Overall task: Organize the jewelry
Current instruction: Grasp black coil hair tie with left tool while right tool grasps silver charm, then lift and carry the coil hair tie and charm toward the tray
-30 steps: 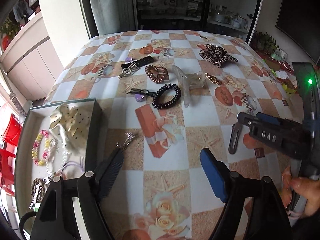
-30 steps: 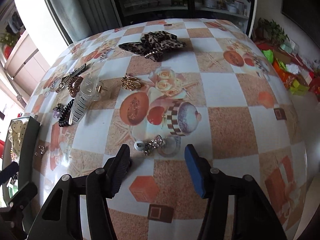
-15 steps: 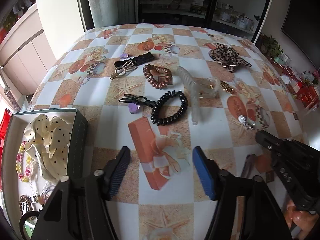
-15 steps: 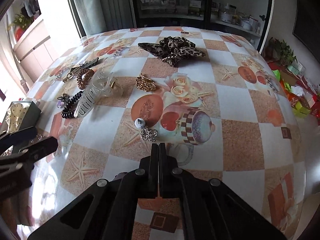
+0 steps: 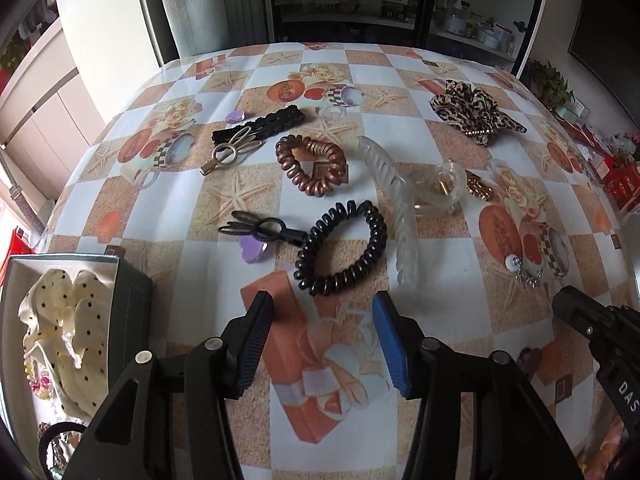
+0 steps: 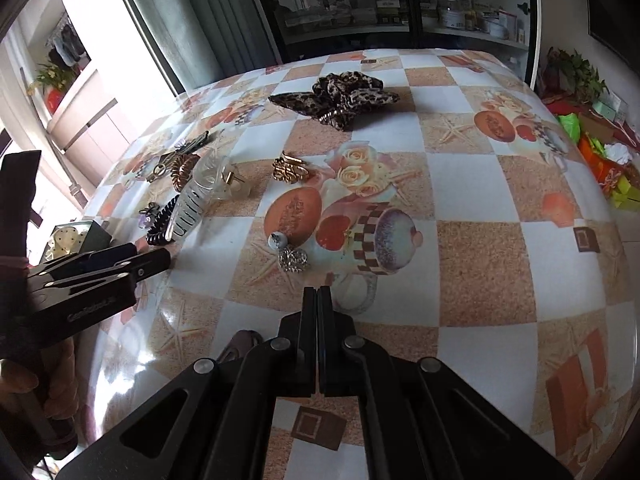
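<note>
**Box partly filled, most pieces still out**

A few pieces lie in the box [image 5: 132,300] at the table's [image 5: 440,240] near left corner — the rest are scattered mid-table. The left gripper [image 5: 320,344] is closing, nothing between its jaws; the black coil [image 5: 340,248] lies just beyond them. The right gripper [image 6: 317,300] is clenched empty, the earring [image 6: 286,252] just ahead of its tips.

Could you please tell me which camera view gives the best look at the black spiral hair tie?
The left wrist view: the black spiral hair tie lies whole and near, just ahead of the left gripper, whose jaws are closing with nothing between them. The right wrist view shows only a small dark part, hidden behind the clear claw clip.
</note>
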Demonstrator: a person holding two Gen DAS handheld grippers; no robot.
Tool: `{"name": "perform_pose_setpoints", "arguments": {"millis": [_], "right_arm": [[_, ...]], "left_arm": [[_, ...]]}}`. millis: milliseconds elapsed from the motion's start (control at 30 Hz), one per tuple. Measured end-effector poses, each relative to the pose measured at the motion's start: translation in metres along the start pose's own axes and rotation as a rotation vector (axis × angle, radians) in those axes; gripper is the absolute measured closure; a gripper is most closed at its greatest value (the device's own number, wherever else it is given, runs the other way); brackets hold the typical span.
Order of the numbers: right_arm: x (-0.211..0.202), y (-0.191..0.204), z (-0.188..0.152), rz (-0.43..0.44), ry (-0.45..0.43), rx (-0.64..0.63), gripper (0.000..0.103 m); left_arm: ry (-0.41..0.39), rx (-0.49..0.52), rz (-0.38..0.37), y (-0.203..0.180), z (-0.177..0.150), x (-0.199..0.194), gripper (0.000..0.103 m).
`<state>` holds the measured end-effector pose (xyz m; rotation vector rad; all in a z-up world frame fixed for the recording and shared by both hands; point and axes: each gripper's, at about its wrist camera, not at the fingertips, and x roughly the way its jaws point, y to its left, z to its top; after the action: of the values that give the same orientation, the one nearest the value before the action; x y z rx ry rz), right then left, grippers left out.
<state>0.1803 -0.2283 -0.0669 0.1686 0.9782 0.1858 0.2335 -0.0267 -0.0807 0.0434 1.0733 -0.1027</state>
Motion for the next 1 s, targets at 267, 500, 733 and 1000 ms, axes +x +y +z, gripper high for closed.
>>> {"name": "perform_pose_setpoints", "arguments": {"millis": [267, 500, 733, 1000], "right_arm": [[0.011, 0.021, 0.013, -0.012, -0.008, -0.070, 0.033], [0.031, 0.040, 0.016, -0.128, 0.014, -0.151, 0.068], [0.025, 0.032, 0.013, -0.067, 0.021, -0.094, 0.091], [0.001, 0.016, 0.005, 0.016, 0.028, -0.004, 0.091]], "left_arm": [[-0.010, -0.011, -0.004, -0.003, 0.009, 0.006, 0.048], [-0.025, -0.001, -0.003, -0.007, 0.009, 0.006, 0.049], [-0.032, 0.015, -0.040, -0.010, 0.003, 0.000, 0.076], [-0.058, 0.027, -0.076, -0.012, -0.015, -0.026, 0.079]]}}
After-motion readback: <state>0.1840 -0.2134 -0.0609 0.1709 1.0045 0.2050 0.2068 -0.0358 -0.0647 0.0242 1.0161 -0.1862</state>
